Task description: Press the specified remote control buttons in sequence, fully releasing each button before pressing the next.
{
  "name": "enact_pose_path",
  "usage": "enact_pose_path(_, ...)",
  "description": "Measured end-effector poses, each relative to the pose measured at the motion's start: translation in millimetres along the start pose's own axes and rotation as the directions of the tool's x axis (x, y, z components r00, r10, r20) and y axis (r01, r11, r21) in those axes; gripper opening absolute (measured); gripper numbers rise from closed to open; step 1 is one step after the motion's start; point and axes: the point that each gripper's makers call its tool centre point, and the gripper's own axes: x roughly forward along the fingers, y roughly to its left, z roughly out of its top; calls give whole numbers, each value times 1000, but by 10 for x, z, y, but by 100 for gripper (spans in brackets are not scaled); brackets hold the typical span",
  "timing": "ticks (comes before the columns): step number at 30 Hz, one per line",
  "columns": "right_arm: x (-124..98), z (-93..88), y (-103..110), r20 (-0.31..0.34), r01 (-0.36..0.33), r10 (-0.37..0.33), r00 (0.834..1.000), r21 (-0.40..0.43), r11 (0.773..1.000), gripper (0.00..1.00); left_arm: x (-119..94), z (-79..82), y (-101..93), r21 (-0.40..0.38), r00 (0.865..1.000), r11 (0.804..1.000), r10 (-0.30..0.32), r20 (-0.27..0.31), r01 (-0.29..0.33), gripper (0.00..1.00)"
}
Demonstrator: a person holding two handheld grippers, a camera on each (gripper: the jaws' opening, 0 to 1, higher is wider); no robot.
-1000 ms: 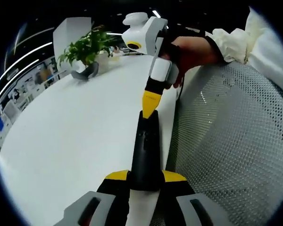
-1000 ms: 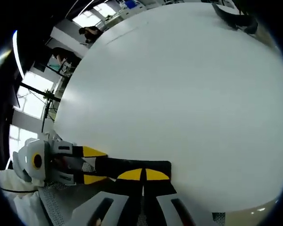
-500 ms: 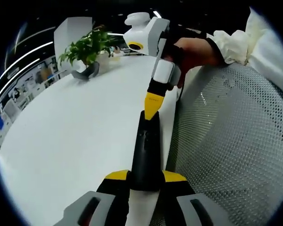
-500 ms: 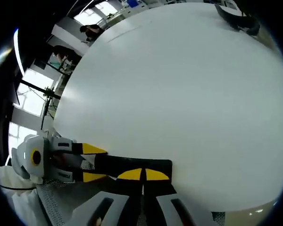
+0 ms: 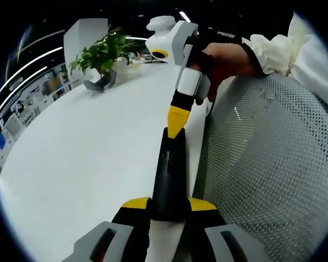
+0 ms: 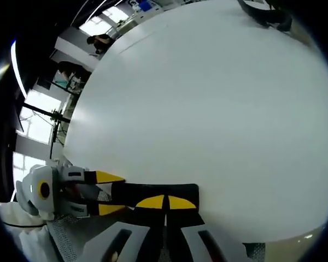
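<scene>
The black remote control lies at the desk edge, beside a mesh chair. The left gripper clamps its near end between its jaws. The right gripper, jaws closed together, touches its far end with the yellow tips. A potted plant stands at the far edge.

one remote control, two grippers, one potted plant, one table
</scene>
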Motion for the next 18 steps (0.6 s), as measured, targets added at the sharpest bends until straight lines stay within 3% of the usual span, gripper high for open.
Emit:
enact_pose_path(11, -25, 18, -19, 9, 21, -21, 1000, -8, 1000, 0, -9, -1, -6, 13, 1000, 1000, 3, 2, -3, 24)
enact_pose_path(15, -37, 24, -38, 6, 5, -5, 1000, 56, 998, 0, -9, 4, -9, 29, 1000, 1000, -5, 1, 5, 24)
enact_pose_path(18, -46, 44, -36, 5, 4, -4, 1000, 50, 999, 0, -2, 13, -27, 46, 1000, 999, -13, 3, 13, 24)
